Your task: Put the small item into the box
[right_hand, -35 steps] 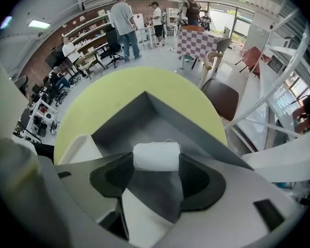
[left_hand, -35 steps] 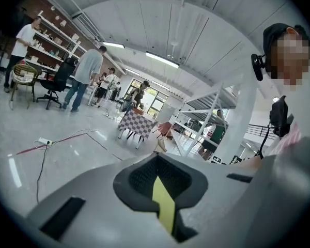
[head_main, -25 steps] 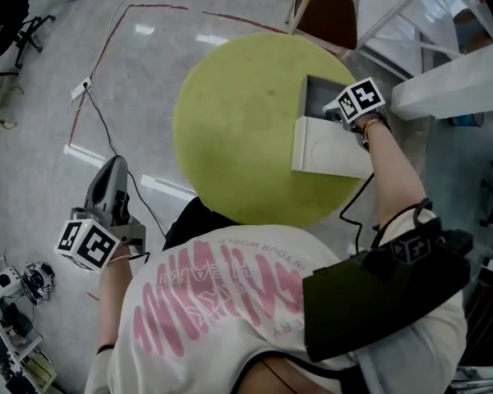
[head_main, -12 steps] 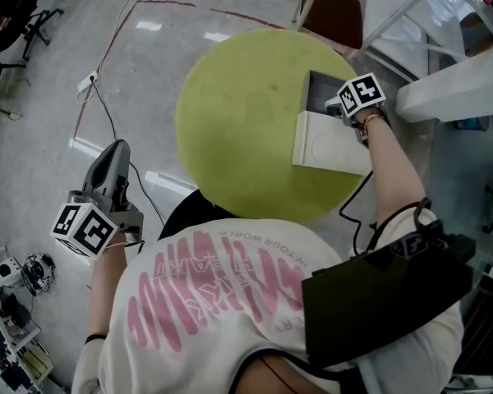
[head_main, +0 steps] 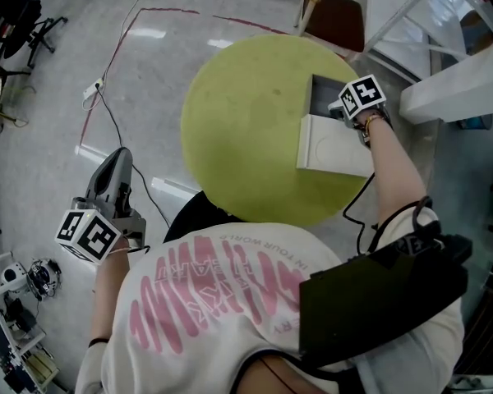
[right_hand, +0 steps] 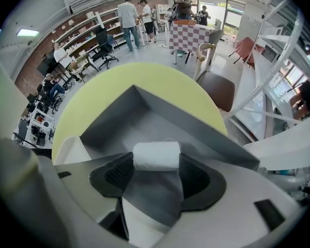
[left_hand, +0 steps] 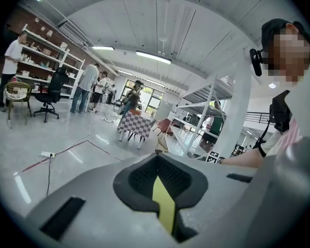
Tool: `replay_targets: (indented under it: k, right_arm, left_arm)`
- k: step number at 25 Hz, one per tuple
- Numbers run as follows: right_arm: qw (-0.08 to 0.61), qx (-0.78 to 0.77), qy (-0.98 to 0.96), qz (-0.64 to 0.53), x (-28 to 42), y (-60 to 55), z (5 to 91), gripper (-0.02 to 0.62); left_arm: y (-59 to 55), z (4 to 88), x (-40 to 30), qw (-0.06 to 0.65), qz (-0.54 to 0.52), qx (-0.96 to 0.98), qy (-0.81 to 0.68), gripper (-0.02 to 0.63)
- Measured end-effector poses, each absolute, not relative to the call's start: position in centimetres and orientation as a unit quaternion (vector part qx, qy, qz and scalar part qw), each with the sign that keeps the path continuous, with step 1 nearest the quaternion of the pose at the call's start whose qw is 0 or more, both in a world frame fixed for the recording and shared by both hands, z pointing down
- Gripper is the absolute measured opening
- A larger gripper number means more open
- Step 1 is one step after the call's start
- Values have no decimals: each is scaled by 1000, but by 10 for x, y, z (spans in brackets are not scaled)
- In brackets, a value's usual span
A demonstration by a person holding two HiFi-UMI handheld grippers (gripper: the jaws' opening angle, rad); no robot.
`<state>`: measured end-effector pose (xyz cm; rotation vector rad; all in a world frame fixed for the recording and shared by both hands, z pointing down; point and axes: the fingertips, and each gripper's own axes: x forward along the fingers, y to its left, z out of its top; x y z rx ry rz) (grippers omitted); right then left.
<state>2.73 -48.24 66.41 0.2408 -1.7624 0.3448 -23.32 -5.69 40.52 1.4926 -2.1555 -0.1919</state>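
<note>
White roll (right_hand: 156, 155) pinched crosswise between the right gripper's (head_main: 338, 110) fingers, held just above the open grey box (head_main: 322, 89). Box sits at the right edge of the round yellow bench (head_main: 238, 130), white lid (head_main: 333, 146) folded out on its near side. Left gripper (head_main: 115, 171) well apart, over the floor (head_main: 49, 97), fingers pressed together.

Looking down in the head view, the right hand-held gripper (head_main: 337, 109) is mostly just its marker cube. Its jaws and the white roll (right_hand: 156, 155) pinched in them are covered there, plus the box's (head_main: 320, 95) right wall. The person's shirt (head_main: 222, 302) blocks the counter's (head_main: 238, 121) near rim. The chair (head_main: 333, 15) at the top is chopped off by the frame edge. In the right gripper view, the roll hides a patch of the box floor. In the left gripper view, the people by the shelves (left_hand: 46, 56) on the left are too tiny to make out.
</note>
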Motion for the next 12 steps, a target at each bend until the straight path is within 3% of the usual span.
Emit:
replay_targets:
  k: [12]
  right_arm:
    - [617,99,-765,157,28,-481,665,267]
  left_arm:
    - [-51,408,-236,256,-72,543,-796,8]
